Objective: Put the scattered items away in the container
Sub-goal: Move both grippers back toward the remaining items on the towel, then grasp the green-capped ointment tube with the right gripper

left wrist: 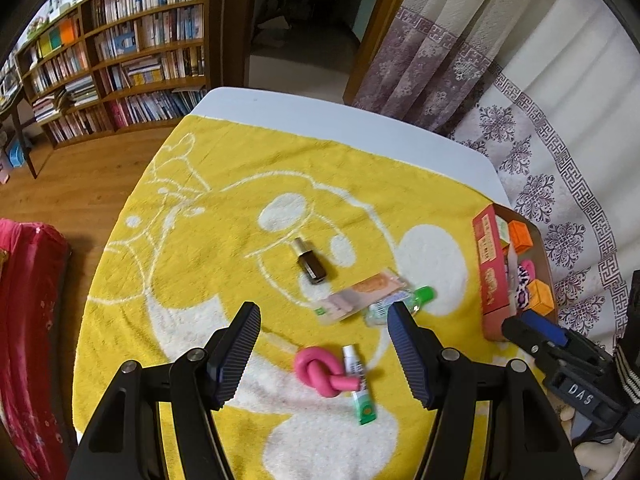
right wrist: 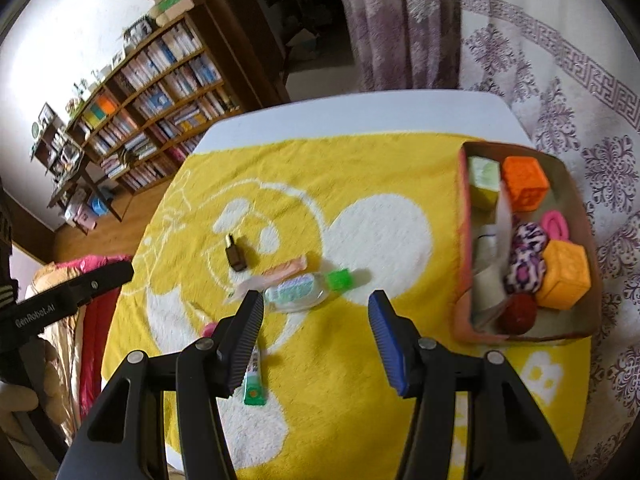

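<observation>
left wrist view has the left hand-held gripper spread wide and empty above the yellow towel, with a pink knot and small tube at 6 o'clock between its fingers and a brown bottle at 12. right wrist view shows the right hand-held gripper also wide and empty, the clear green-capped bottle at 11 o'clock, and the box of blocks at 2 o'clock on the counter.

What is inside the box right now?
The box holds an orange cube, a yellow-orange cube, a pale green block, a leopard-print ball, a pink ring and a dark red ball. Anything beneath them is hidden.
</observation>
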Available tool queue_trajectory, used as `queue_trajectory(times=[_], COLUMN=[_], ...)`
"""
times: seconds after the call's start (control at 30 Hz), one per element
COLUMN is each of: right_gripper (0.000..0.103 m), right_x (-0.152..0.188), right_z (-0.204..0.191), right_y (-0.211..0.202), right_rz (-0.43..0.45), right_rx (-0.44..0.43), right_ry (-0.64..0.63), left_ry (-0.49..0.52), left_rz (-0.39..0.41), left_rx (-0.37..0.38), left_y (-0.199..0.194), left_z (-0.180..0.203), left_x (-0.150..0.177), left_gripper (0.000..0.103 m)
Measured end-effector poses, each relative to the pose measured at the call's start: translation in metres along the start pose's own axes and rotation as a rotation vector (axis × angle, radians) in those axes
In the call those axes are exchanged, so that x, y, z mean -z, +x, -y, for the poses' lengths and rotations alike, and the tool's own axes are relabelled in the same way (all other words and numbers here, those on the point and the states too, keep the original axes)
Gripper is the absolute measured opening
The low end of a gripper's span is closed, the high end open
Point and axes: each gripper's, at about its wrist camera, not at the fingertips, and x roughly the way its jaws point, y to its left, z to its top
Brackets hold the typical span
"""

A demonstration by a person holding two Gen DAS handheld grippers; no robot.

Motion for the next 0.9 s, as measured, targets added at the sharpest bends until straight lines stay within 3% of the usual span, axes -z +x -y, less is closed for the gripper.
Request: queue_trajectory(times=[0.4,0.9], right_gripper=[0.059,0.059], right_x=[0.038,0.067], right_z=[-0.05,-0.076], right_y=[0.051,0.099], right_rz=[-0.112,-0.198], right_rx=[-0.042,-0.03], right_ry=[-0.092,-0.149], left_ry=[0.012,0.044], left_rz=[-0.018,-0.065], left_rx=[0.009,0.017], left_y=[0.006,0.02], left_z=[-0.034,-0.052], left_x=[0.002,0.002], left_gripper=[0.067,0.068])
